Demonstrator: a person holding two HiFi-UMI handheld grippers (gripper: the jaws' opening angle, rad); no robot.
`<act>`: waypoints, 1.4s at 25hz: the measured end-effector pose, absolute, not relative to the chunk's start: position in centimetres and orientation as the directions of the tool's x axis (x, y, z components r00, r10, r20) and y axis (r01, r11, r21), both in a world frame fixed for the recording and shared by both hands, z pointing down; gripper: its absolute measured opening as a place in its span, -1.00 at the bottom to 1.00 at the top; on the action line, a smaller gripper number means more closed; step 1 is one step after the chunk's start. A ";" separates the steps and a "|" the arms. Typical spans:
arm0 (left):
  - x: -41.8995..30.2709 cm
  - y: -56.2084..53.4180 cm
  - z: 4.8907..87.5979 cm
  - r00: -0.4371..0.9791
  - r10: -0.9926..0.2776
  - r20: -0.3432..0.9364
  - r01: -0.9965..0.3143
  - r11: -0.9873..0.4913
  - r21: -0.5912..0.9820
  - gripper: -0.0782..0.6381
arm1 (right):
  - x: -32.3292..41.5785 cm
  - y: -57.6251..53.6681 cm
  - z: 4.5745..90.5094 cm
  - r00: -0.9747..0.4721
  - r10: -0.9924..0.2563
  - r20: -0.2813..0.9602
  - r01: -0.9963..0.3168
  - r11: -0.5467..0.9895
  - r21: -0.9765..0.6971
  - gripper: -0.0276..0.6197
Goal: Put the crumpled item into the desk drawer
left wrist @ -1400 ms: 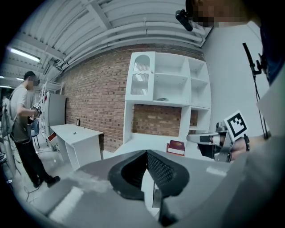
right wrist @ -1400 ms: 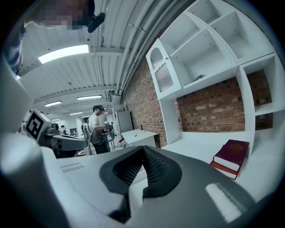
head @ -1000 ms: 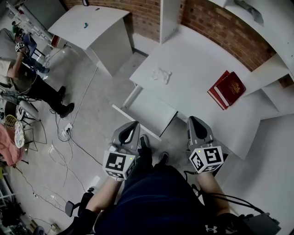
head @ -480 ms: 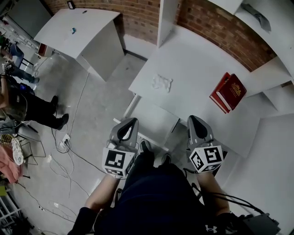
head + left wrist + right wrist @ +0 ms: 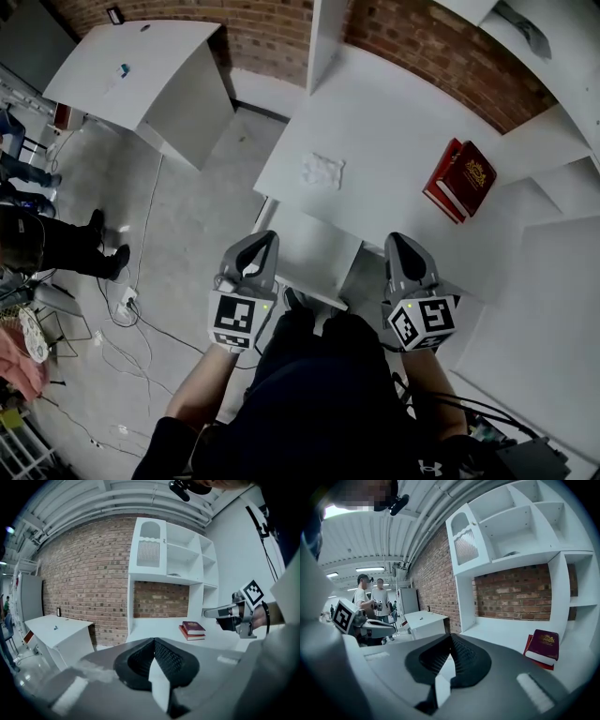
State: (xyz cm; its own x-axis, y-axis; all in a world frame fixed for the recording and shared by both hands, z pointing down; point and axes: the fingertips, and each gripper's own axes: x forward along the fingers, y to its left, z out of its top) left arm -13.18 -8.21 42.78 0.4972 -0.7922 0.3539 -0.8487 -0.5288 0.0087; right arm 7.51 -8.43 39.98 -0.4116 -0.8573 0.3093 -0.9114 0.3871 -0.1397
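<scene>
A white crumpled item (image 5: 322,171) lies on the white desk (image 5: 394,122), near its left front part. Below the desk's front edge an open white drawer (image 5: 314,251) sticks out toward me. My left gripper (image 5: 263,237) hovers over the drawer's left side, shut with nothing in it, well short of the crumpled item. My right gripper (image 5: 397,240) is level with it by the drawer's right corner, also shut and empty. In the left gripper view the left gripper (image 5: 153,640) has its jaws meeting at the tip. The right gripper (image 5: 450,636) looks the same in its own view.
Red books (image 5: 459,178) lie on the desk's right side, near a white shelf unit (image 5: 553,141). A second white desk (image 5: 141,66) stands at the far left by the brick wall. Cables (image 5: 131,309) run over the floor, and a person (image 5: 37,239) stands at the left edge.
The desk and drawer have drifted nearer and lower in the head view as I closed in. Both grippers stay shut and level with each other.
</scene>
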 end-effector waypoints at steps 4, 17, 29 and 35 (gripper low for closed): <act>-13.0 -9.7 43.5 0.495 -0.786 0.370 -0.838 -0.544 -0.036 -0.78 | 8.6 -9.4 40.5 -0.392 -0.863 0.318 -0.920 0.366 -0.141 -0.91; -9.6 -14.7 48.9 0.464 -0.741 0.486 -0.766 -0.611 -0.201 -0.78 | 11.0 -13.6 42.4 -0.427 -0.841 0.332 -0.904 0.388 -0.180 -0.91; -6.3 -18.9 56.0 0.446 -0.642 0.624 -0.656 -0.708 -0.260 -0.67 | 14.2 -16.0 44.8 -0.413 -0.827 0.382 -0.910 0.357 -0.210 -0.91; -5.0 -20.7 59.2 0.433 -0.592 0.680 -0.580 -0.760 -0.292 -0.49 | 15.0 -16.7 46.1 -0.406 -0.824 0.396 -0.913 0.342 -0.224 -0.91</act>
State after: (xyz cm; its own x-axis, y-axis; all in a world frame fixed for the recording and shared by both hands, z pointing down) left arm -4.96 -20.73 59.16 0.4334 -0.5920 0.6795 -0.5803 -0.7602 -0.2922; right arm 15.05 -16.67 46.05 -0.4058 -0.8238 0.3958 -0.9127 0.3422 -0.2235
